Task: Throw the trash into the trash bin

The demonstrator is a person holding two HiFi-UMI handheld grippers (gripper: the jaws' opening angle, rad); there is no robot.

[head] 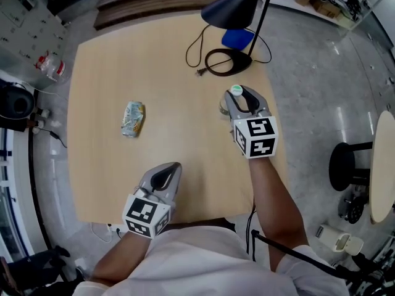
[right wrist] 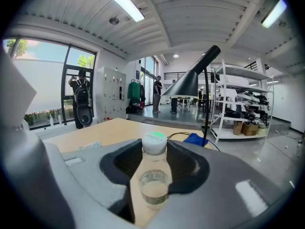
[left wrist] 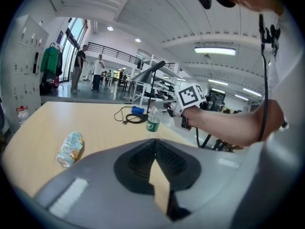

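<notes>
Nothing binned yet, and I see no trash bin in any view: the crushed can [head: 133, 118] lies on its side toward the table's [head: 99, 73] left edge, untouched. My left gripper [head: 169, 171] is empty with jaws together over the near edge. My right gripper [head: 242, 95] clamps the capped, upright bottle [right wrist: 153, 175], seemingly near empty, by the right edge.

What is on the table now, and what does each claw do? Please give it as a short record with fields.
table: light wood
can: crushed, lying on its side, left of middle, untouched
bottle: clear, white cap, upright, near the right edge
right claw: closed on the bottle
left claw: tips together, empty, near table edge
lamp: black, far edge
</notes>
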